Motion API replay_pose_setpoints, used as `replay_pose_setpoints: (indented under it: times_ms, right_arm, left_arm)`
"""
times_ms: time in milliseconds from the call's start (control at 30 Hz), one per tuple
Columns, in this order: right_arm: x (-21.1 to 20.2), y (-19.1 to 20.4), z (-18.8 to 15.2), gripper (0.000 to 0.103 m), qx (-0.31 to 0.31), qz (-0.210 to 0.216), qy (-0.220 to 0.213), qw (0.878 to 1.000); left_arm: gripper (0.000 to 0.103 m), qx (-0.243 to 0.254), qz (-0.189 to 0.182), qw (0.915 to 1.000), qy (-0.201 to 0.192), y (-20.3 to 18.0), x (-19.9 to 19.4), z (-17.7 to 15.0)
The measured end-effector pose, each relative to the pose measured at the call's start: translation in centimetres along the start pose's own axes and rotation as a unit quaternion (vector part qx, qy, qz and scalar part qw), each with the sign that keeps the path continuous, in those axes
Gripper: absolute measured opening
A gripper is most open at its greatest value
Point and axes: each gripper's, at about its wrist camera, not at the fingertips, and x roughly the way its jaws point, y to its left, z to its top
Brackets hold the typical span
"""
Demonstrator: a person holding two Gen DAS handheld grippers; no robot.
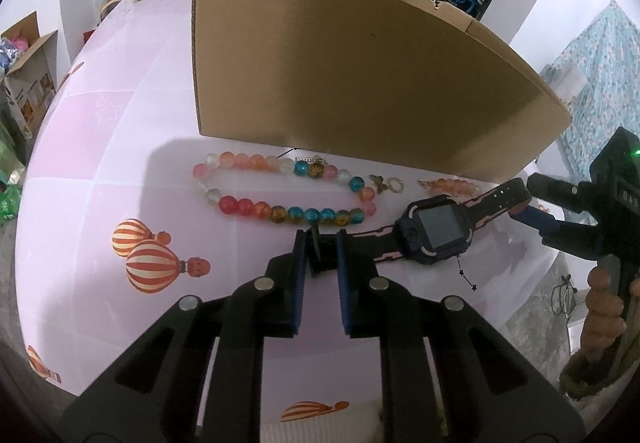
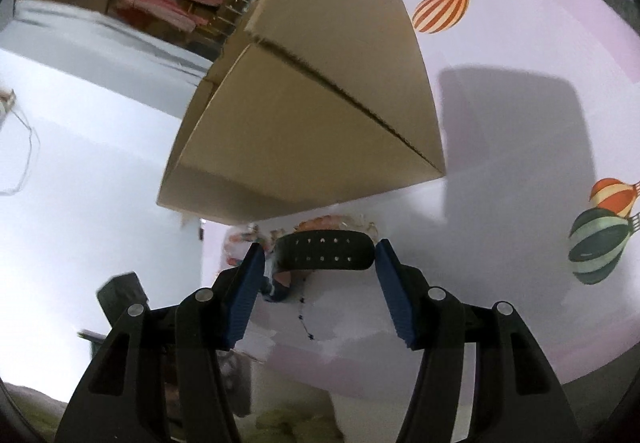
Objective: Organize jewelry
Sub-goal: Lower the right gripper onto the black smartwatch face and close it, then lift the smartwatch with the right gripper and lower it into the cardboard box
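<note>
box: matt brown cardboard | beads: glossy, glassy, translucent | watch: dark plastic, shiny screen | tablecloth: smooth, printed | gripper pads: ribbed blue

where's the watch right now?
The watch lies on the pink tablecloth in front of the cardboard box, right of the bead bracelet; the left gripper pinches its buckle end.

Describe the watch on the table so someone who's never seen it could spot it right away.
Find the big cardboard box on the pink tablecloth. In front of it, right of the bead necklace, lies the watch. It alone has a dark square screen and a black-and-pink strap.
</note>
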Motion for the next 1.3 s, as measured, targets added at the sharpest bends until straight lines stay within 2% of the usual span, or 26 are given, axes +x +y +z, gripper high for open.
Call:
replay_pose_setpoints:
  times_ms: [67, 133, 167, 233, 300, 500, 633, 733, 833, 967, 1033, 1167, 1300]
  right_arm:
    - [-0.1, -0.2, 0.2, 0.056, 0.013, 0.008, -0.003, 1.000]
    - [0.2, -0.4, 0.2, 0.044, 0.020, 0.011, -0.003, 1.000]
    - [0.3, -0.5, 0.3, 0.041, 0.024, 0.015, -0.003, 1.000]
    - [0.3, -0.6, 0.3, 0.027, 0.029, 0.020, 0.001, 0.999]
    - [0.4, -0.3, 0.0, 0.021, 0.026, 0.022, 0.003, 0.999]
    - [-0.7, 2.6, -0.5, 0.017, -0.025, 0.025, 0.004, 0.999]
    - [-2.3, 5.4, -0.3, 0.017, -0.062, 0.043, -0.002, 0.997]
    - [-4.2, 7.8, 1.2, 0.017, -0.103, 0.056, -0.019, 0.993]
    - [-5.2, 11.0, 4.0, 0.017, -0.157, 0.054, -0.040, 0.985]
    - [-4.8, 13.4, 8.7, 0.017, -0.206, 0.037, -0.052, 0.976]
    - [-3.5, 14.3, 11.6, 0.017, -0.219, 0.014, -0.046, 0.975]
    - [-0.1, 15.0, 16.7, 0.017, -0.235, -0.049, -0.026, 0.970]
    - [3.8, 15.0, 19.6, 0.017, -0.255, -0.114, 0.005, 0.960]
  left_arm:
    - [0.013, 0.002, 0.002, 1.0000, -0.001, 0.0, -0.1, -0.1]
    - [0.013, 0.004, 0.004, 1.0000, -0.003, -0.3, -0.1, -0.1]
    - [0.013, 0.005, 0.006, 1.0000, -0.005, -0.4, -0.1, -0.2]
    - [0.012, 0.007, 0.006, 0.9999, -0.010, -0.6, -0.3, -0.3]
    - [0.010, 0.011, 0.006, 0.9998, -0.018, -0.9, -0.8, -0.3]
    - [0.009, 0.014, -0.011, 0.9993, -0.034, -1.5, -3.0, -0.5]
    - [0.009, 0.015, -0.034, 0.9977, -0.057, -2.1, -6.0, 0.3]
    - [0.009, 0.024, -0.053, 0.9939, -0.093, -2.8, -9.4, 2.3]
    - [0.008, 0.044, -0.057, 0.9892, -0.128, -3.6, -12.0, 6.3]
    - [0.007, 0.064, -0.051, 0.9863, -0.143, -4.1, -11.5, 12.6]
    - [0.007, 0.064, -0.047, 0.9882, -0.131, -3.9, -9.9, 15.7]
    - [0.007, 0.049, -0.018, 0.9967, -0.062, -3.2, -3.7, 22.2]
    - [0.005, 0.046, 0.011, 0.9988, 0.013, -2.9, 2.5, 24.9]
